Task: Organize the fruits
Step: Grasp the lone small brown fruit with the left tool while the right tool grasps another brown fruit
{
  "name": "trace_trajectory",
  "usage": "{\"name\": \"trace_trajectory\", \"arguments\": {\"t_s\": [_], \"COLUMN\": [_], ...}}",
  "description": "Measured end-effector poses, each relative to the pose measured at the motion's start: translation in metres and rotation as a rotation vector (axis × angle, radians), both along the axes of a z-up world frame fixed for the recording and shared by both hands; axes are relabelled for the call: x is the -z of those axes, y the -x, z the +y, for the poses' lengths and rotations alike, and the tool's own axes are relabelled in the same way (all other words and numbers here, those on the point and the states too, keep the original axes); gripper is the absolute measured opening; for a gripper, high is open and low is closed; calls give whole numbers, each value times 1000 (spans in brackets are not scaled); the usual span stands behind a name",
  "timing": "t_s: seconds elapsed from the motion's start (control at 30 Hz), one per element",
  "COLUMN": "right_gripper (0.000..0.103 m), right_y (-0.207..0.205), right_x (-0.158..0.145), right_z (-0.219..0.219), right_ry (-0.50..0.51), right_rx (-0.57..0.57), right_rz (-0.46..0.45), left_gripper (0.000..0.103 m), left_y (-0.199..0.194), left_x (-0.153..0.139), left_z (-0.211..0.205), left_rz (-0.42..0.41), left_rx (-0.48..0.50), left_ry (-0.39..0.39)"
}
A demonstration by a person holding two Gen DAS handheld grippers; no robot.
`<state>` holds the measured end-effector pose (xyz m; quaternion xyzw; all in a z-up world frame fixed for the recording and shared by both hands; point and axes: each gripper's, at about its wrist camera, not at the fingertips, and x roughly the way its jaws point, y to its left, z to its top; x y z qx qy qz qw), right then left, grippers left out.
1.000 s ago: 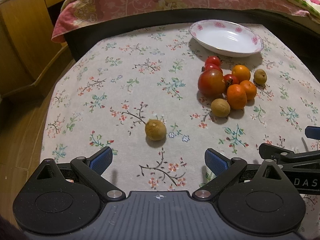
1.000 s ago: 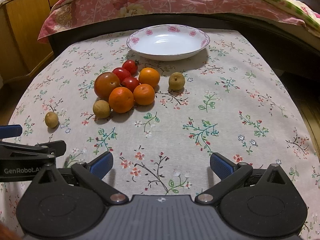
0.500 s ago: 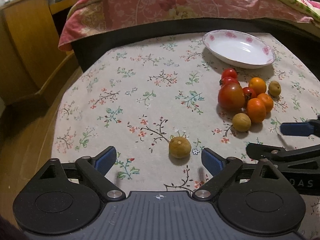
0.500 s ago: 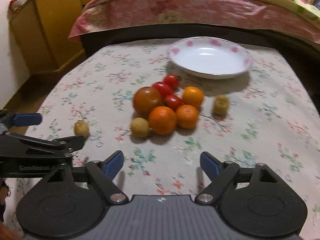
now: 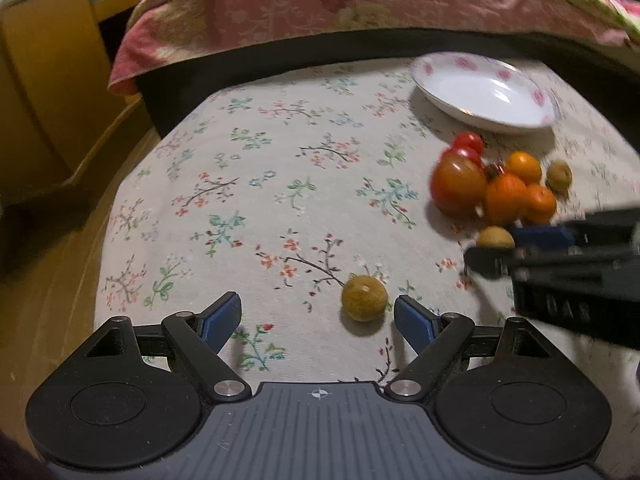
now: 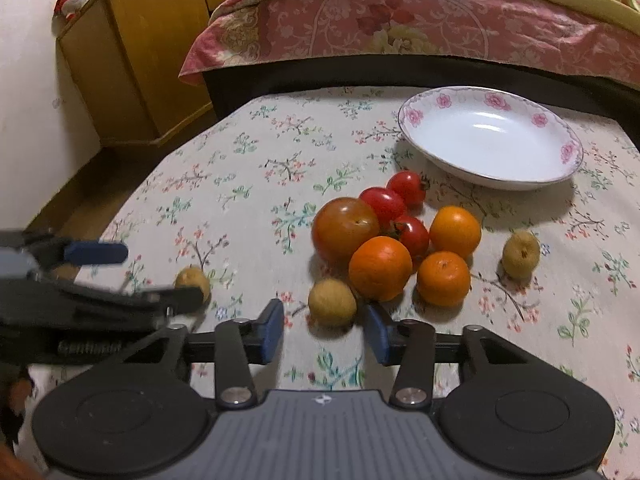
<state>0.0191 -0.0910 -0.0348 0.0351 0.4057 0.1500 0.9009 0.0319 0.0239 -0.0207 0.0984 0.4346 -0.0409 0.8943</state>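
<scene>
A cluster of fruit lies on the floral tablecloth: a big tomato (image 6: 345,227), three small red tomatoes (image 6: 383,202), three oranges (image 6: 380,268) and a yellow-brown fruit (image 6: 521,254) to the right. My right gripper (image 6: 324,326) is open, its pads on either side of a small yellow-brown fruit (image 6: 332,302), not touching. My left gripper (image 5: 318,318) is open with another small yellow-brown fruit (image 5: 364,298) just inside its right pad. An empty white plate (image 6: 491,136) with pink flowers stands behind the cluster.
A bed with a pink floral quilt (image 6: 400,24) runs along the far side of the table. A wooden cabinet (image 6: 136,56) stands at the back left. The table's left edge (image 5: 120,208) drops to a wooden floor.
Both grippers have moved forward and down toward the fruit. The right gripper has narrowed and now straddles a small yellow-brown fruit. The left gripper has closed in on the lone fruit.
</scene>
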Motion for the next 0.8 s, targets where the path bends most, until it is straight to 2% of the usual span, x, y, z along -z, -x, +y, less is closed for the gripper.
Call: {"name": "trace_trajectory", "arguments": {"t_s": [0.1, 0.3, 0.43, 0.63, 0.8], "right_gripper": [28, 28, 28, 28, 28], "right_y": [-4, -4, -4, 3, 9], "right_x": [0, 0, 0, -3, -7], "right_z": [1, 3, -4, -16, -19], "right_ry": [22, 43, 20, -24, -15], "right_rx": [1, -17, 3, 31, 28], "right_rz": [-14, -22, 4, 36, 37], "left_gripper": [87, 76, 59, 45, 43], "left_y": [1, -5, -9, -9, -6], "left_x": [3, 6, 5, 4, 2], "left_z": [-7, -8, -5, -2, -4], "left_rz": [-9, 10, 35, 42, 51], "left_rx": [35, 66, 66, 57, 43], "left_ry": [-29, 37, 111, 129, 111]}}
